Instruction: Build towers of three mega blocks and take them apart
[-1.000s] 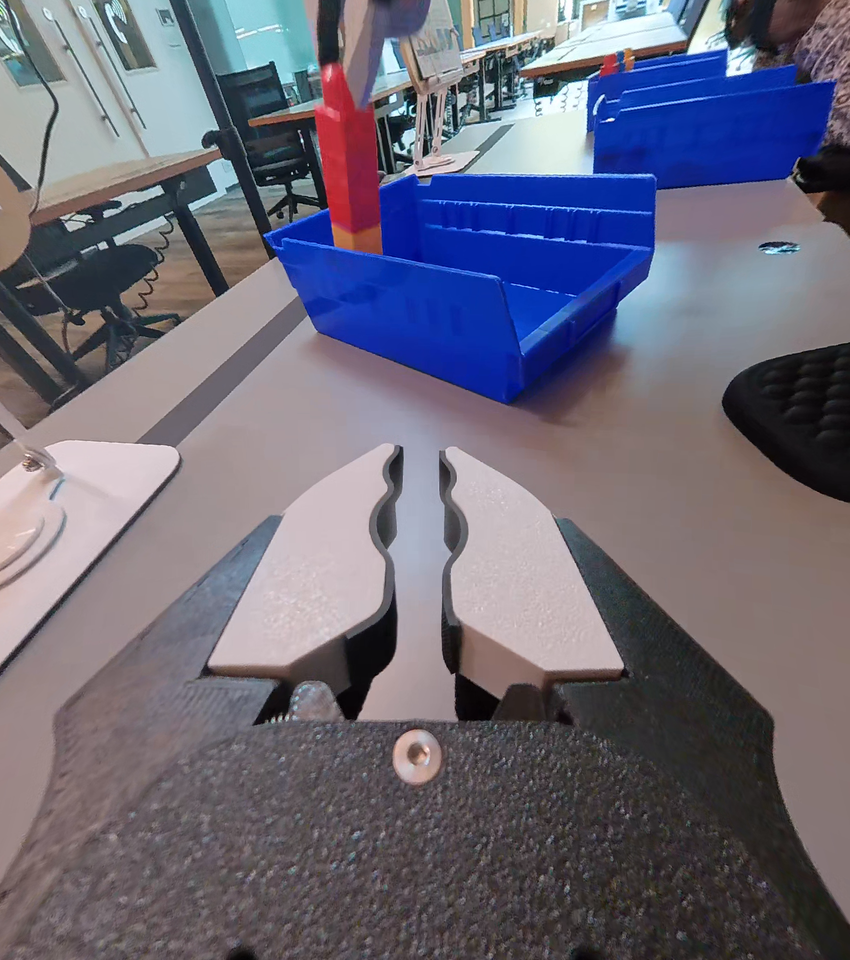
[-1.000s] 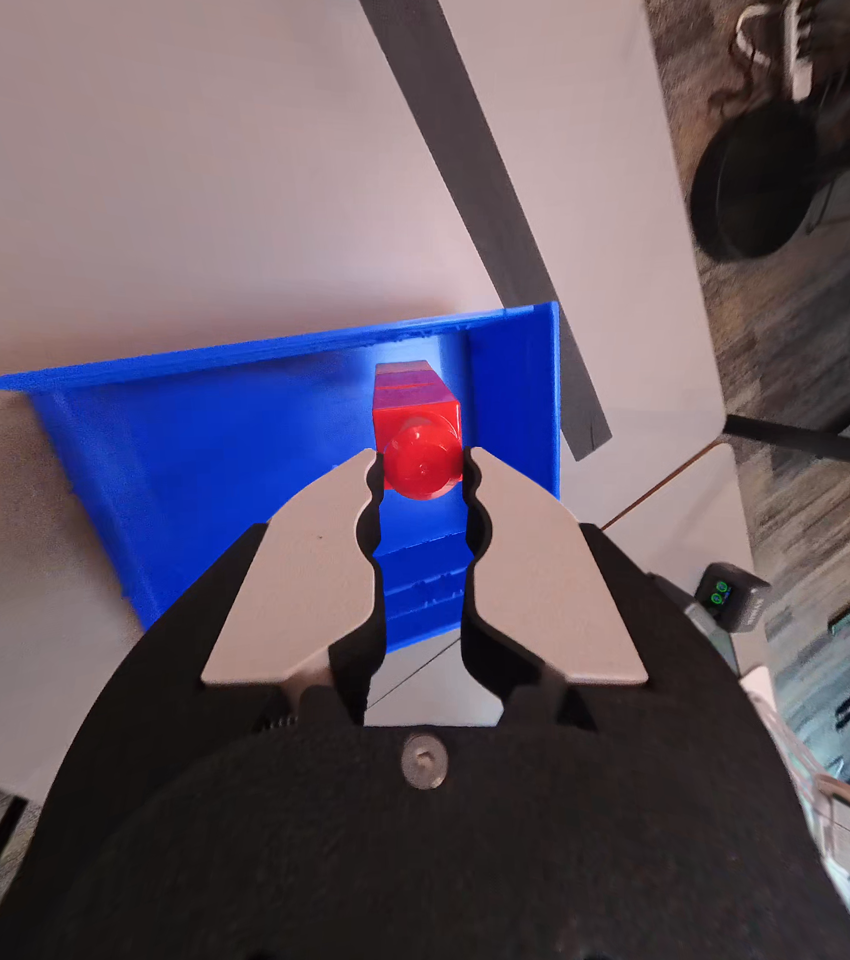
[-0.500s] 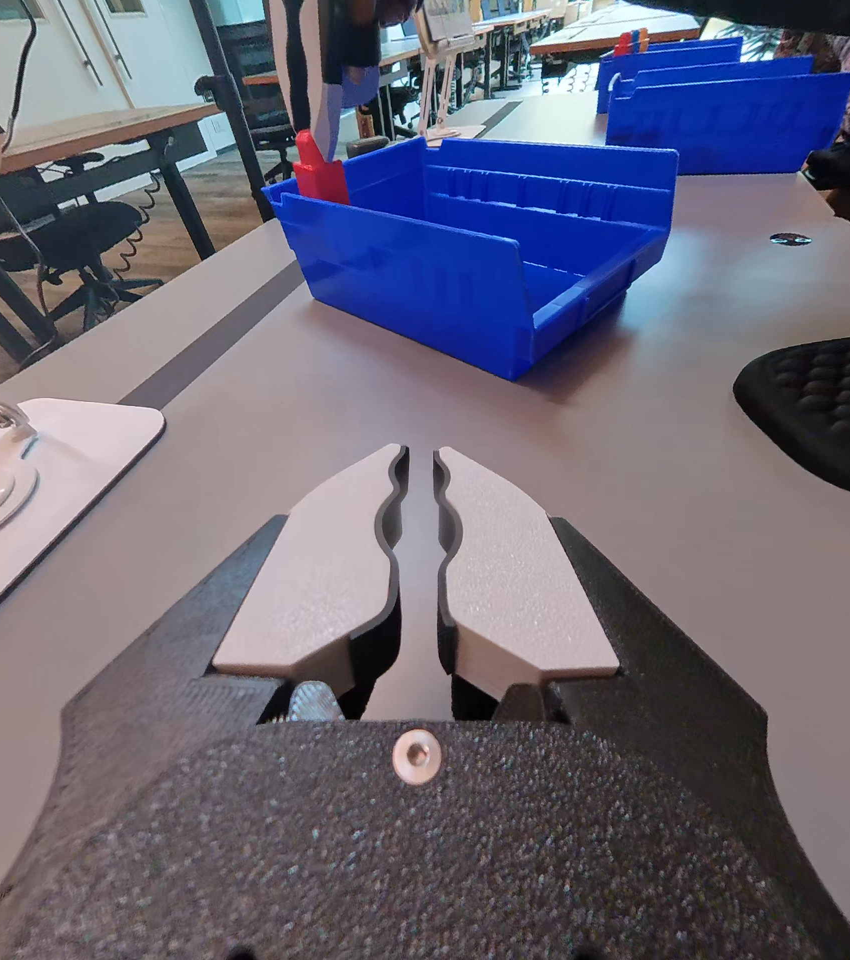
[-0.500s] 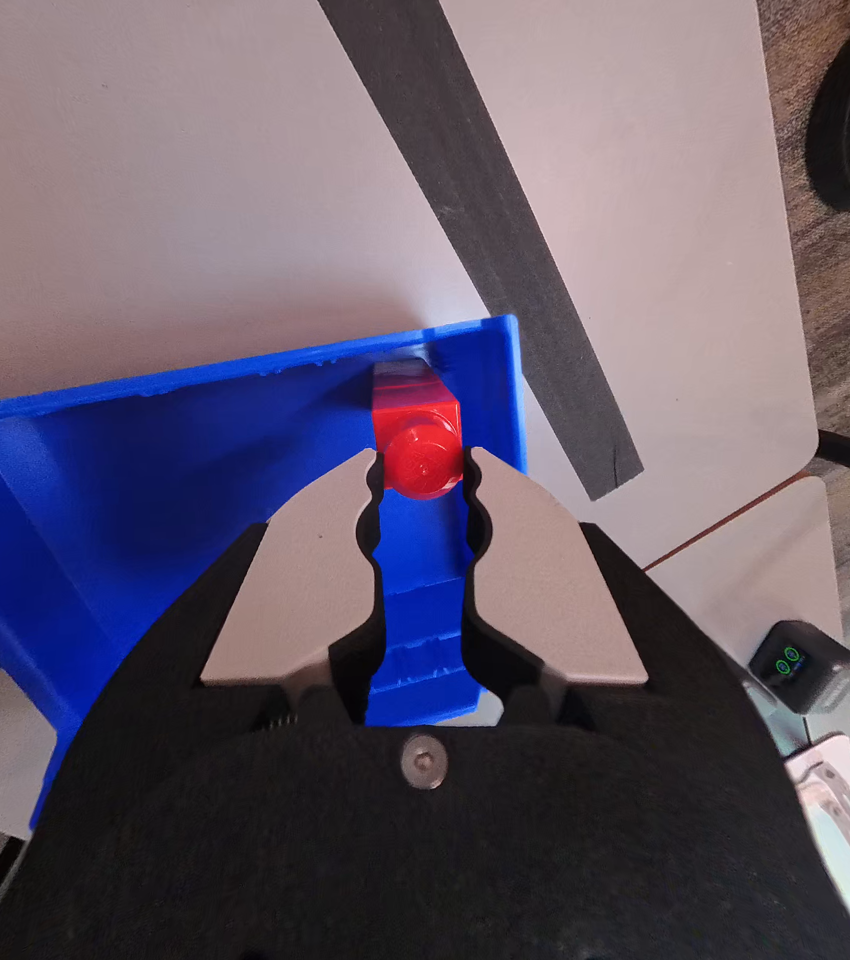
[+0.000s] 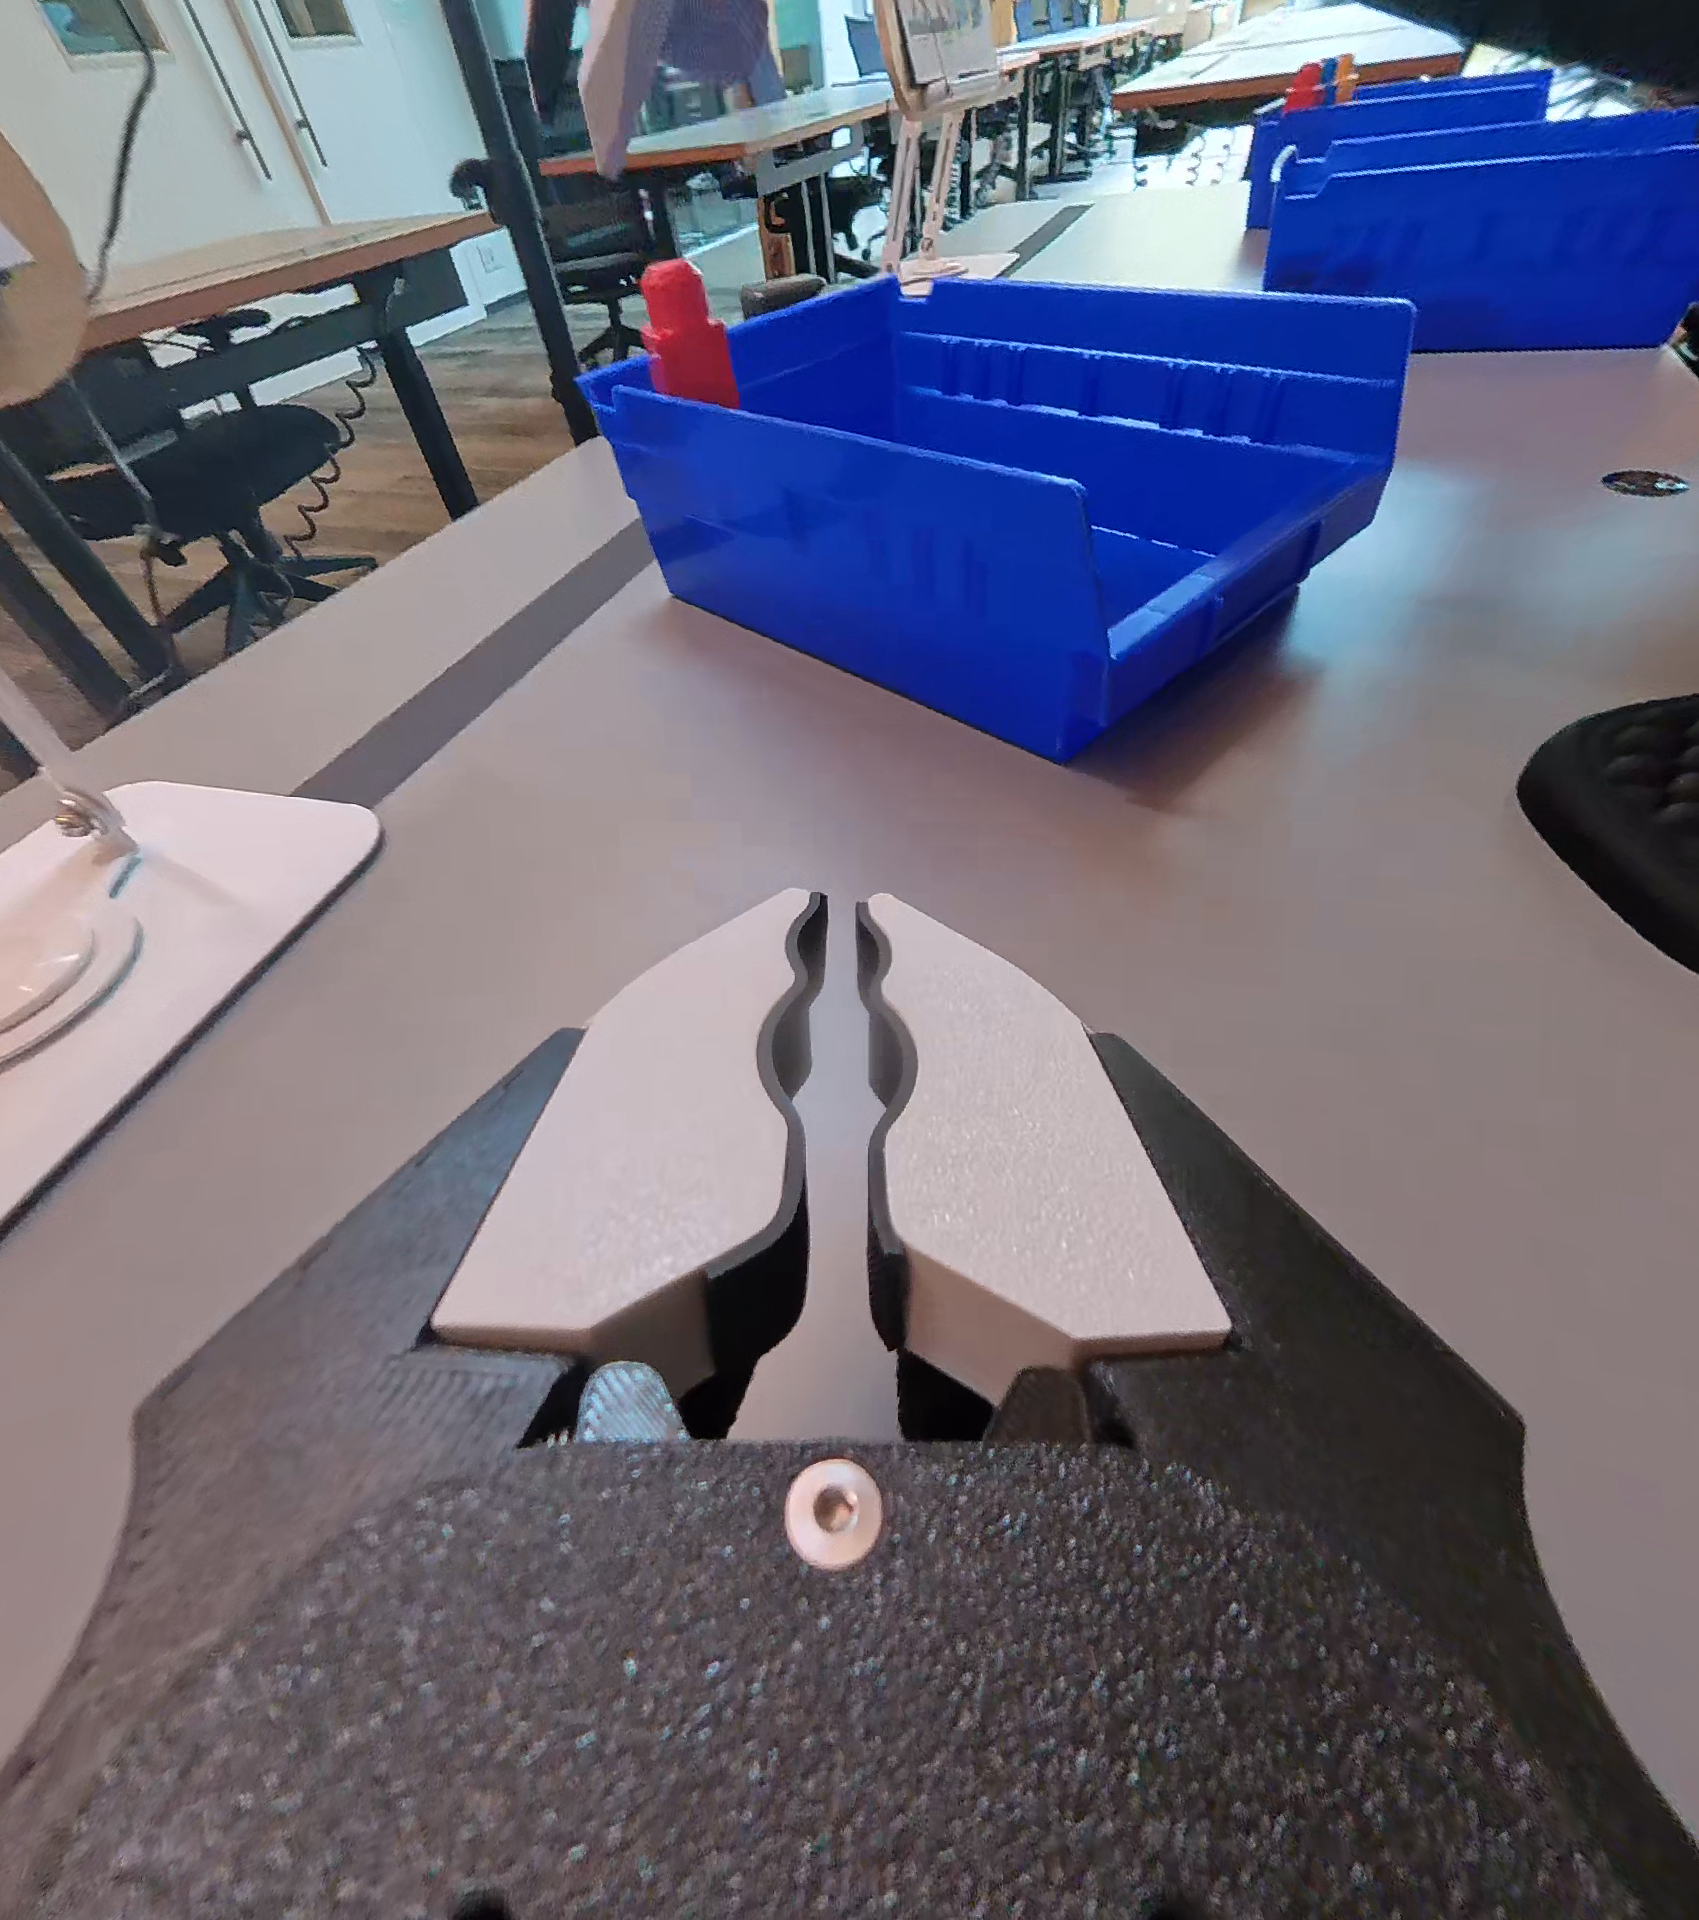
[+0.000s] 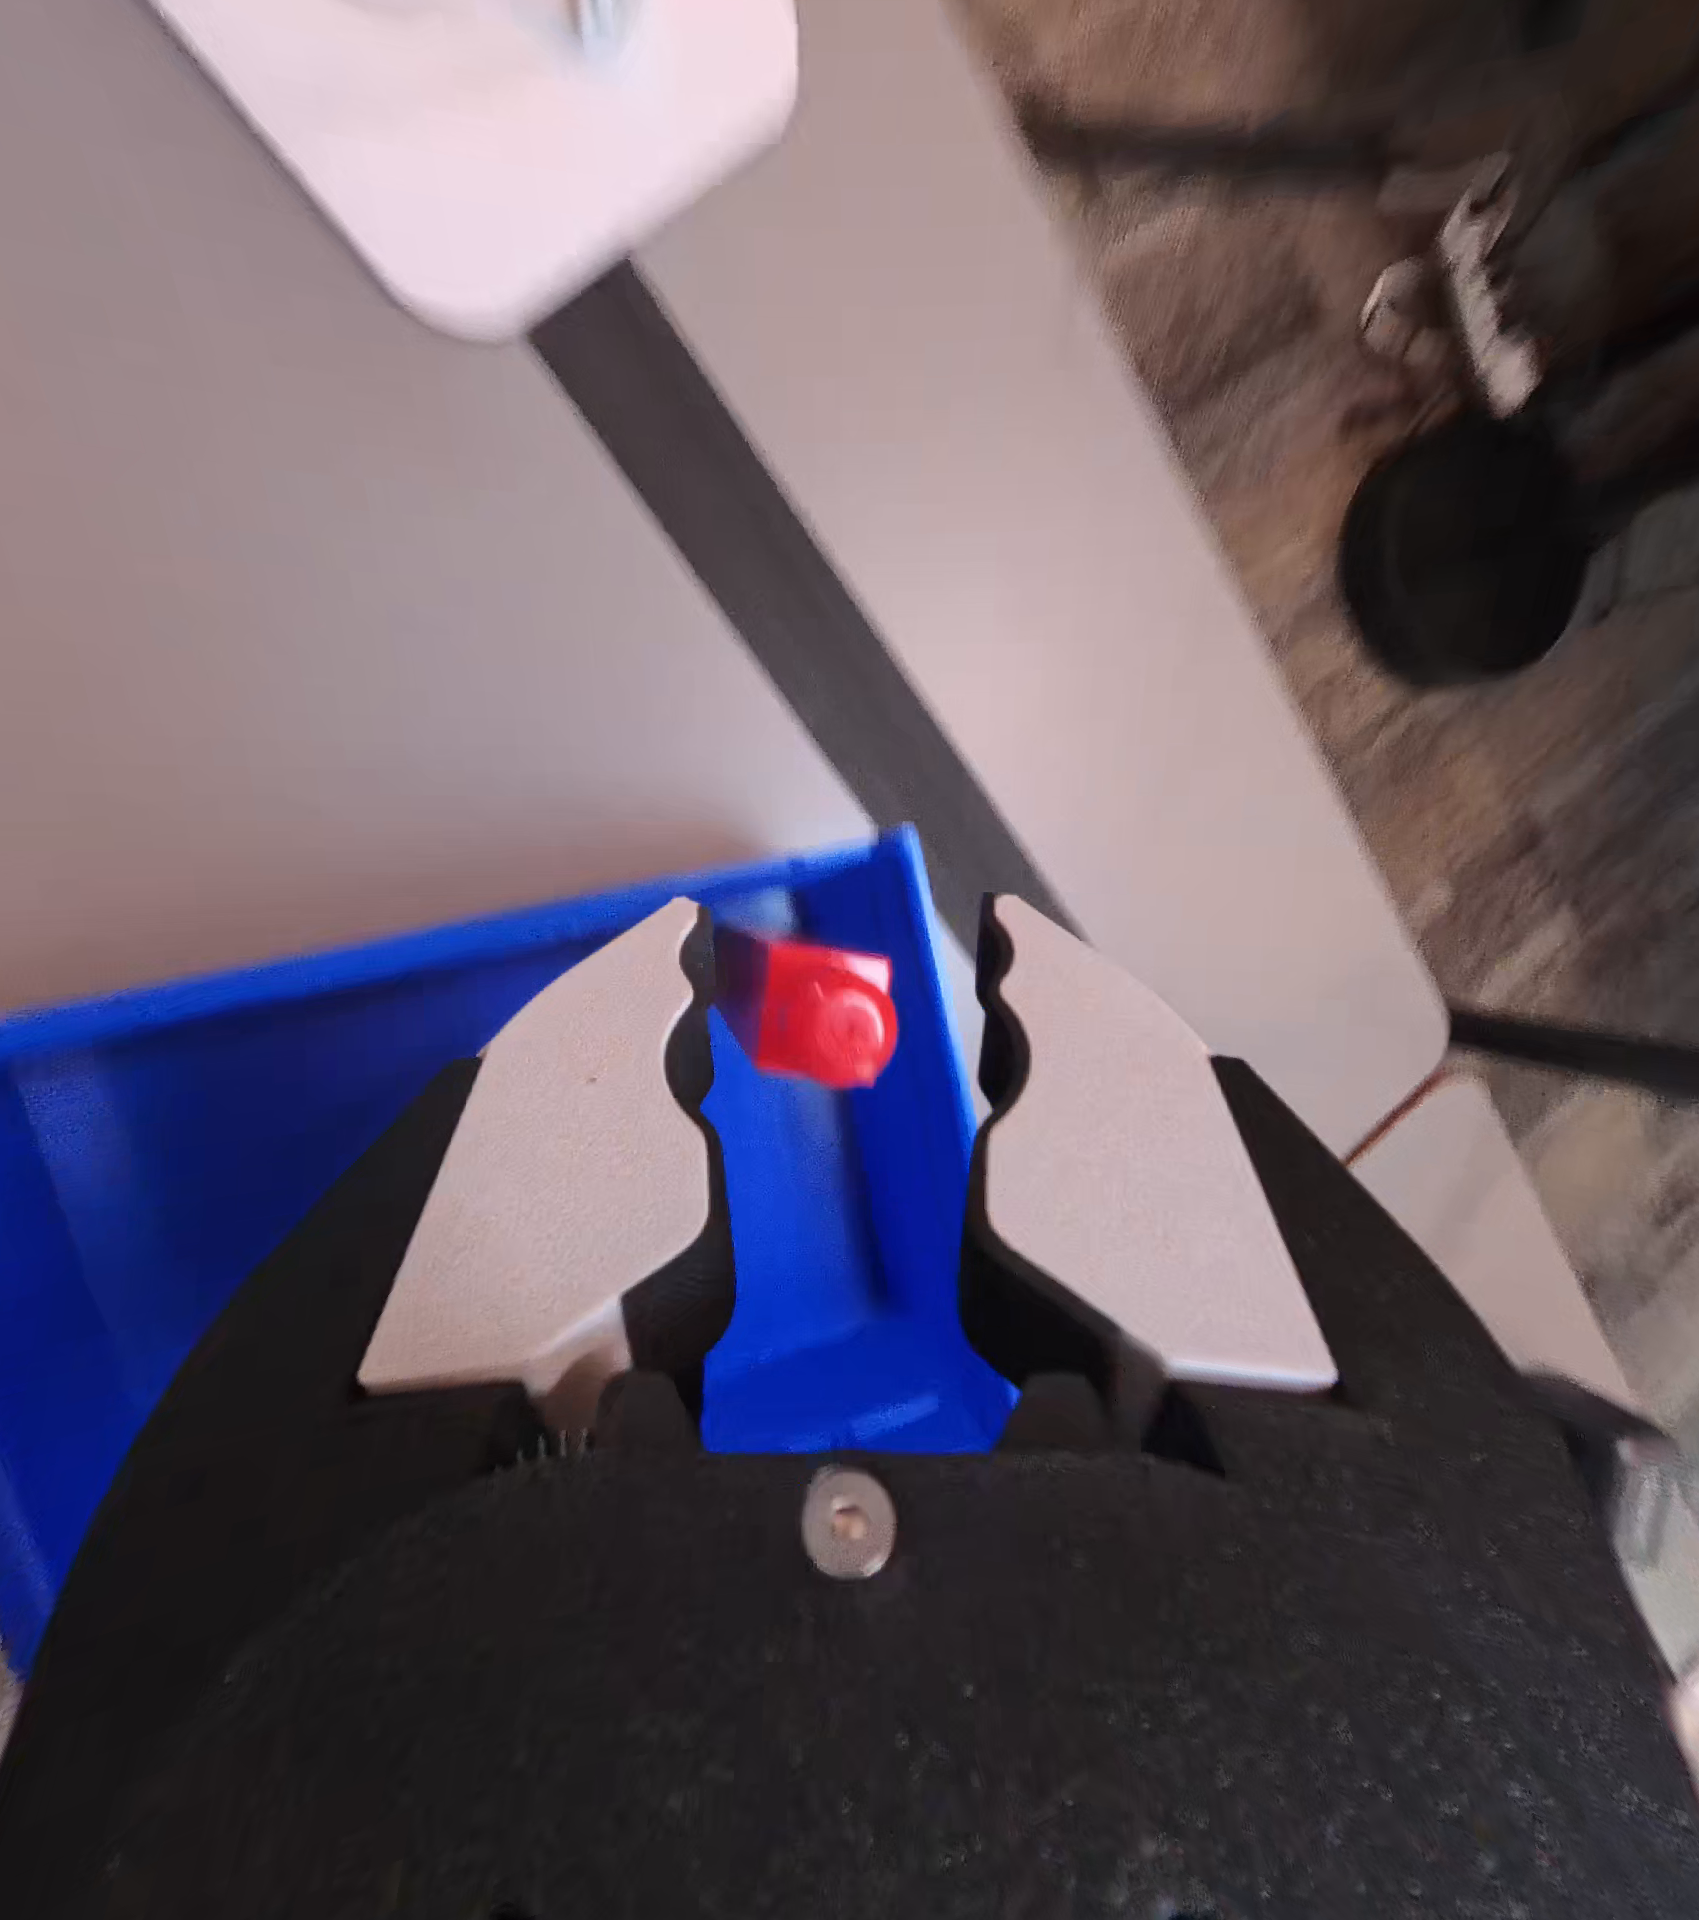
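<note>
the red block tower (image 5: 687, 335) is seen standing in the far left corner of the nearest blue bin (image 5: 938, 551), its top stud rising above the bin's rim; only its red top is exposed, the lower blocks being hidden by the bin wall. in the right wrist view the same tower (image 6: 817, 1013) is viewed from above, close to the bin's corner walls (image 6: 912, 956), with motion blur over the picture. the right gripper (image 6: 840, 925) is held above the tower with its fingers spread wide apart and nothing between them; the tower is not touched by either finger. the left gripper (image 5: 840, 912) is held low over the grey worktop (image 5: 1240, 935), well apart from the bin, its fingers drawn nearly together with only a narrow slit left and nothing gripped. a white stand base (image 5: 55, 935) is set at the worktop's left edge, and a black bumpy pad (image 5: 1697, 831) at its right edge. more blue bins (image 5: 1510, 218) are placed towards the far right of the worktop.
</note>
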`<state>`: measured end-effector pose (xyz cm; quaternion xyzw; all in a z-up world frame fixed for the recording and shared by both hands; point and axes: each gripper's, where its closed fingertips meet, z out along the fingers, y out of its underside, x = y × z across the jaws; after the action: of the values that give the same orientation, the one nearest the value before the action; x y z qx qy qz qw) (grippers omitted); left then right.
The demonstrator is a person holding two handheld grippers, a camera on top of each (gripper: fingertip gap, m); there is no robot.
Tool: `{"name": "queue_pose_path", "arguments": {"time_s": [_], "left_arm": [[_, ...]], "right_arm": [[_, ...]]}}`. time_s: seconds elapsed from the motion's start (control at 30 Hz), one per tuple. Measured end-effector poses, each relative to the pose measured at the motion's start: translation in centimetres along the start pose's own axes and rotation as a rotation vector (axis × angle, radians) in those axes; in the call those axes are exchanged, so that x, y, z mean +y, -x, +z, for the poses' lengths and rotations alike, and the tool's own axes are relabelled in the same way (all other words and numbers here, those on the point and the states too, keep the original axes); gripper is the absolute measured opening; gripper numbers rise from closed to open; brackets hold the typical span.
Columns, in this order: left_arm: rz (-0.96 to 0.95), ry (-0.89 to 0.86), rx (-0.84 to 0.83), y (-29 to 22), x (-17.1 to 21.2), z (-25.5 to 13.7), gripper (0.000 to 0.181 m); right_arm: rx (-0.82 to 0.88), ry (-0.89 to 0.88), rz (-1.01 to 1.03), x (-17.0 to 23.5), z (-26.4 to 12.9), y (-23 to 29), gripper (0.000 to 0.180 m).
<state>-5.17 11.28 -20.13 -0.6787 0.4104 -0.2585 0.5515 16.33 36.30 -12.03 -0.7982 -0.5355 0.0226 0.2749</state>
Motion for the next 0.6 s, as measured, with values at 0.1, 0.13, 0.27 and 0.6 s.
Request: {"name": "queue_pose_path", "arguments": {"time_s": [0.1,0.13,0.27,0.6], "left_arm": [[-0.011,-0.035,-0.061,1.1,-0.9,-0.5,0.0],[-0.018,-0.05,-0.09,1.6,-1.2,-0.8,0.0],[-0.044,-0.116,-0.203,3.5,-2.6,-2.1,0.0],[0.014,-0.17,-0.57,9.1,-5.9,-9.6,0.0]], "right_arm": [[0.056,-0.333,0.024,-5.4,-3.7,2.1,0.05],[0.08,-0.447,0.046,-7.1,-5.1,3.1,0.05],[0.239,-0.892,0.225,-11.0,-10.9,7.5,0.049],[0.025,-1.092,0.409,-12.0,-7.8,25.2,0.0]]}}
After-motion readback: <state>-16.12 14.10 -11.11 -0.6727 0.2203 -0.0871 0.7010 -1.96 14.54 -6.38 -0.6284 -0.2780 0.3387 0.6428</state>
